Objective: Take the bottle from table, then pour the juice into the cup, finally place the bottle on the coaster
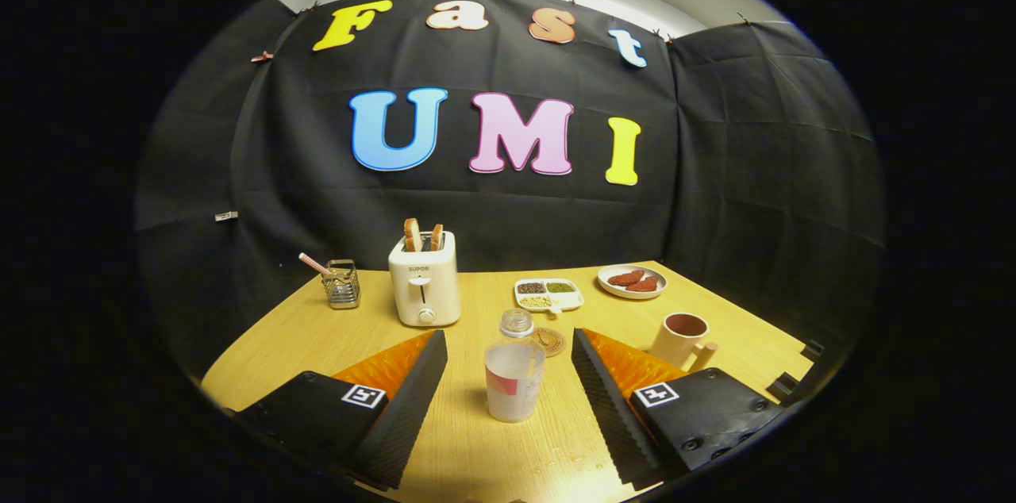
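Observation:
A clear plastic bottle (514, 376) with a pale label stands upright on the wooden table (317, 336), its open neck uppermost. It sits between the two fingers of my gripper (508, 376), which is open, with a gap on each side of the bottle. A round coaster (550, 342) lies just behind the bottle, partly hidden by it. A beige cup (683, 340) with a dark inside and a handle stands beyond the right finger.
A white toaster (425, 289) with two bread slices stands beyond the left finger. A wire holder (341, 283) with a straw is further left. A divided snack tray (548, 294) and a plate (632, 281) with reddish food sit at the back, near the black cloth wall.

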`<control>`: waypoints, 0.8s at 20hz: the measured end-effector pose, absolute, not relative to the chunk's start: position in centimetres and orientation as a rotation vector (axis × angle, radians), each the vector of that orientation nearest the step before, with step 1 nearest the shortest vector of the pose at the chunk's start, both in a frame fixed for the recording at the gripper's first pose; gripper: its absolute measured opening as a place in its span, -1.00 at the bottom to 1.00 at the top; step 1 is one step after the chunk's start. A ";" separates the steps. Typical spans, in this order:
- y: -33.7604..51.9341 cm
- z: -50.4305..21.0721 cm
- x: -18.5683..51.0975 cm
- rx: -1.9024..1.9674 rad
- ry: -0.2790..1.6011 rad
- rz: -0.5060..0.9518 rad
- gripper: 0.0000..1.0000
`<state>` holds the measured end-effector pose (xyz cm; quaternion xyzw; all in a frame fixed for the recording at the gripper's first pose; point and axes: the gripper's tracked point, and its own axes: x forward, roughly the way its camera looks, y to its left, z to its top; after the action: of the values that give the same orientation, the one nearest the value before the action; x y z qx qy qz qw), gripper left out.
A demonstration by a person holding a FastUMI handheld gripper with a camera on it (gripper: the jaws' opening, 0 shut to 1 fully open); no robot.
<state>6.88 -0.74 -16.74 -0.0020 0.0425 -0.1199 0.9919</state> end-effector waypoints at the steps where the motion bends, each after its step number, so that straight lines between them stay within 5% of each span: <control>1: -0.8 -17.8 7.3 -0.010 0.083 -0.233 0.94; 16: -4.1 -25.3 14.7 -0.032 0.105 -0.285 0.95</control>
<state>14.69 -4.08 -25.30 -0.0160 0.0521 -0.1417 0.9884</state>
